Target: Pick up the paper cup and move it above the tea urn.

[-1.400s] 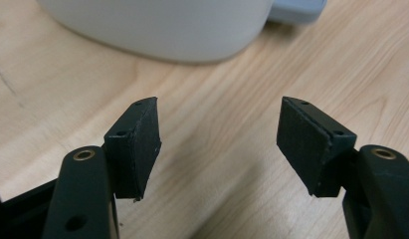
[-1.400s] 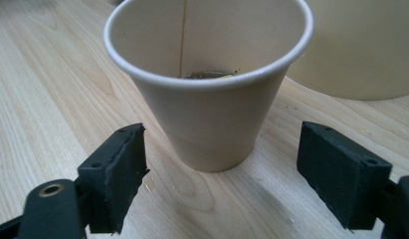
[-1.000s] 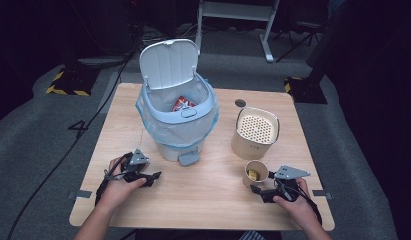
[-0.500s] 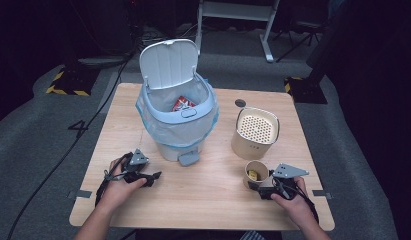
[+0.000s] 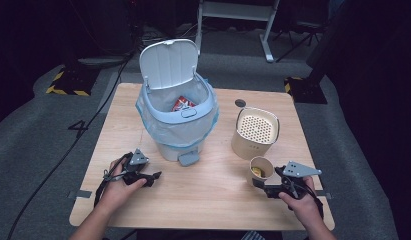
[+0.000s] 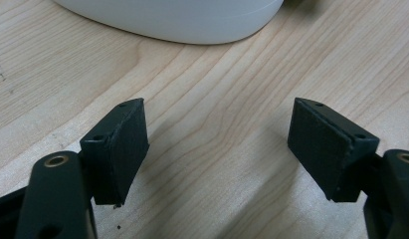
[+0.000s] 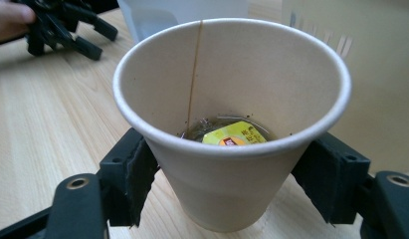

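Both right jaws have just been closing around the paper cup (image 7: 232,124) between them, low on its wall, keeping the teabag inside upright. Left gripper (image 5: 143,176) idles, jaws wide over bare counter (image 6: 217,124).

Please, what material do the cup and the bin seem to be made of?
Cup: probably paper, matte beige; a glued side seam and a rolled rim show. Bin: looks like smooth plastic, pale blue and white, with a molded hinged lid; a thin clear film liner, likely plastic, folds over its rim.
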`<state>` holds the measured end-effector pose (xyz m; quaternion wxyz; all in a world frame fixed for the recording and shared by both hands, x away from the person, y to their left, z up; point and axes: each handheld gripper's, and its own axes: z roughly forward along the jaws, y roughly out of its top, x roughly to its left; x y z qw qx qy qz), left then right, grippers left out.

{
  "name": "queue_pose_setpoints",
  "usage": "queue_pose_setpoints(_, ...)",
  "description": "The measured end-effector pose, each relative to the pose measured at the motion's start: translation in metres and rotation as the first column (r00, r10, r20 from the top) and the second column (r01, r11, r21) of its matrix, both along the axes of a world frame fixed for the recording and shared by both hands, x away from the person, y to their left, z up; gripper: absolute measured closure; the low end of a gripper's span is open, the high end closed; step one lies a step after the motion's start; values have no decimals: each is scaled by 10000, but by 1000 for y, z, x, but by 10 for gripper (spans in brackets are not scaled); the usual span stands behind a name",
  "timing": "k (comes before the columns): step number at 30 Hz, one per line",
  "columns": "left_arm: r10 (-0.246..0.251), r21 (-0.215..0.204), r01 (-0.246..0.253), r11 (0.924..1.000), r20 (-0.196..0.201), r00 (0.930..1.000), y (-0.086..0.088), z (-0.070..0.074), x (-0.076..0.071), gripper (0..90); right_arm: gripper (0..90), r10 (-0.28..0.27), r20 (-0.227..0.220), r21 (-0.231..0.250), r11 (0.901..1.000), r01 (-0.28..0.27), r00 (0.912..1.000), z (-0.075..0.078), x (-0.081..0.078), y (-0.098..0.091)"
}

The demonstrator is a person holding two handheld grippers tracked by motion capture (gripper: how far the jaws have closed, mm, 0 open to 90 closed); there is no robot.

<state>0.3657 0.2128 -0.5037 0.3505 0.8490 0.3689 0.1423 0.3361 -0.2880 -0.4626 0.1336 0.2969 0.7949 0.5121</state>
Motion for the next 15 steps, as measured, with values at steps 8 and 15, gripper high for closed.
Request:
queue_pose_setpoints(8,16,-36,-16,10000,-26,10000,0,0,0,240,302,165,137,669,9976,-174,9998,12,3,-3)
queue_pose_setpoints(15,8,-43,-8,10000,-38,10000,0,0,0,240,309,277,290,933,9952,-303,9992,26,4,-7)
